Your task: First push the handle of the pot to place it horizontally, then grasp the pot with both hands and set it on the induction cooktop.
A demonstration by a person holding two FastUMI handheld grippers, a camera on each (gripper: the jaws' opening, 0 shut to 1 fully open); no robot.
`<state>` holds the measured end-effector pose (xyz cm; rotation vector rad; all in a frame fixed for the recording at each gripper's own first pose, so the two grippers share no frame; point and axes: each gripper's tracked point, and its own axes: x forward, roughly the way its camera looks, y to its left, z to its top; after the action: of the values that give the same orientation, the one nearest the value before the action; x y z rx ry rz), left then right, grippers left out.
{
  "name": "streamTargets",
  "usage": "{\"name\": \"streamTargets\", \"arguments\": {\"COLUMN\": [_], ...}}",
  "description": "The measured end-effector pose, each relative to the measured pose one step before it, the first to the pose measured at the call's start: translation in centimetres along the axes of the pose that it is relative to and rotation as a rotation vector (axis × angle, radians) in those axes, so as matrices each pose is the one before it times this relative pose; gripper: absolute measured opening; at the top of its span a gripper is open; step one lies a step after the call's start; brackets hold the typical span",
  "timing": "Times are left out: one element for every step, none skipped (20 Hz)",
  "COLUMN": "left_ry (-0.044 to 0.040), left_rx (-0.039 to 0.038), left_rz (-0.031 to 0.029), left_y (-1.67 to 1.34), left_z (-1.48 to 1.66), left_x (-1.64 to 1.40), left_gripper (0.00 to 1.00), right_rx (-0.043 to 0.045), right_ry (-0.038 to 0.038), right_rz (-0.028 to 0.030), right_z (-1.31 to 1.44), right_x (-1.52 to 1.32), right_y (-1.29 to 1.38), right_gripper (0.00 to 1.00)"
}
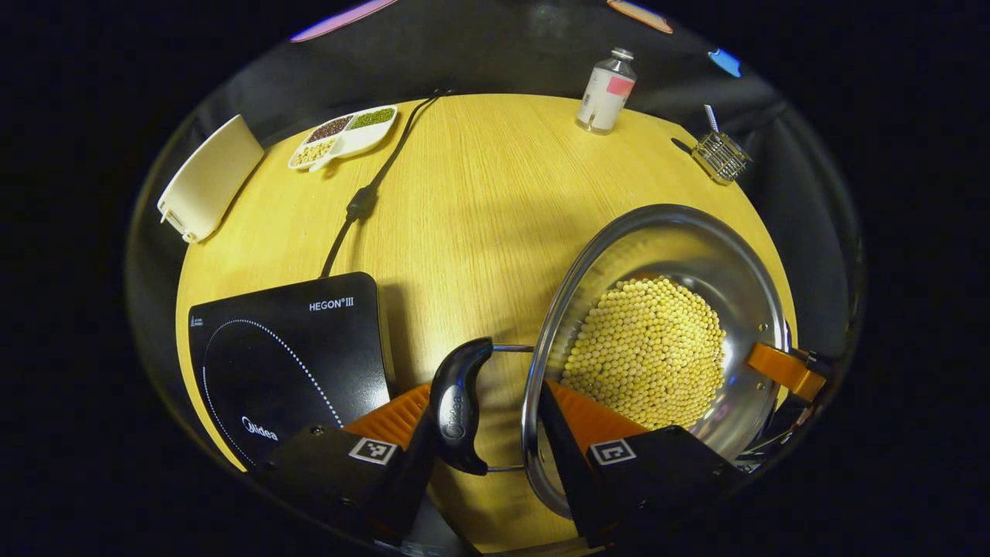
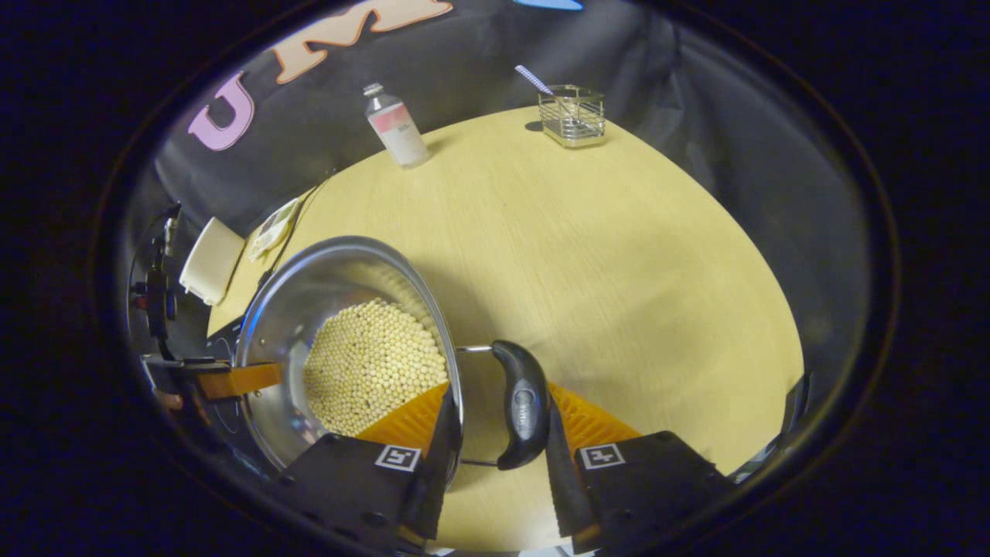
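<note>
Left gripper (image 1: 486, 452) and right gripper (image 2: 495, 456): jaws straddle pot handles (image 1: 458, 404), grip unconfirmed. Uneven lift could spill soybeans (image 1: 646, 352) short of cooktop (image 1: 290, 363).

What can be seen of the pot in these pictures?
The pot is shiny metal, round and open, with pale round beans heaped inside. On each side a dark curved handle sits on wire arms. It is beside the black induction cooktop, above the wooden table. Each hand-held gripper straddles one handle, one finger inside the rim.
</note>
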<state>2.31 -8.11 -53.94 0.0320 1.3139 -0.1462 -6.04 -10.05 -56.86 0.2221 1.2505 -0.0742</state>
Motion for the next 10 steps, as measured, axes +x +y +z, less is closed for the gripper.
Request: {"name": "streamTargets", "arguments": {"left_ry": [0.00004,0.00328,0.00297,0.00034,0.00096,-0.00725,-0.01093,-0.0094,-0.00464,-0.00404], "left_rx": [-0.00236,-0.00432,-0.00527,-0.00724,-0.00739,-0.00069,0.00874,0.01251,0.01417,0.00988], "left_rz": [-0.00108,-0.00095,-0.00226,-0.00316,-0.00159,0.0014,0.004,0.00456,0.00342,0.0015], "left_y": [-0.016,-0.09,-0.116,0.019,0.03,0.063,0.068,0.09,0.178,0.065], "left_z": [-0.06,-0.145,-0.158,-0.32,-0.277,-0.13,0.184,0.129,0.047,-0.074], "left_x": [-0.014,-0.059,-0.064,-0.238,-0.29,-0.233,-0.318,-0.146,-0.167,-0.148], "left_gripper": [0.76,0.75,0.75,0.74,0.74,0.73,0.73,0.73,0.73,0.73], "right_rx": [-0.00197,0.00011,0.00147,0.00075,0.00242,-0.00191,-0.00328,-0.00201,-0.0008,-0.00087], "right_ry": [0.00056,0.0008,0.00035,0.00114,-0.00026,-0.00692,-0.01015,-0.00705,-0.00258,-0.00487], "right_rz": [-0.00248,-0.00041,-0.00032,-0.00169,-0.00085,0.00101,0.00173,0.00266,0.00119,0.00531], "right_z": [-0.197,-0.089,-0.138,-0.137,-0.143,-0.085,-0.062,0.015,-0.122,-0.047], "right_x": [-0.062,-0.047,-0.062,-0.053,0.095,-0.456,-0.347,-0.247,-0.145,-0.103], "right_y": [0.031,0.043,-0.008,-0.02,0.048,0.075,0.094,0.14,0.052,0.175], "right_gripper": [0.57,0.6,0.62,0.65,0.55,0.65,0.64,0.64,0.64,0.64]}}
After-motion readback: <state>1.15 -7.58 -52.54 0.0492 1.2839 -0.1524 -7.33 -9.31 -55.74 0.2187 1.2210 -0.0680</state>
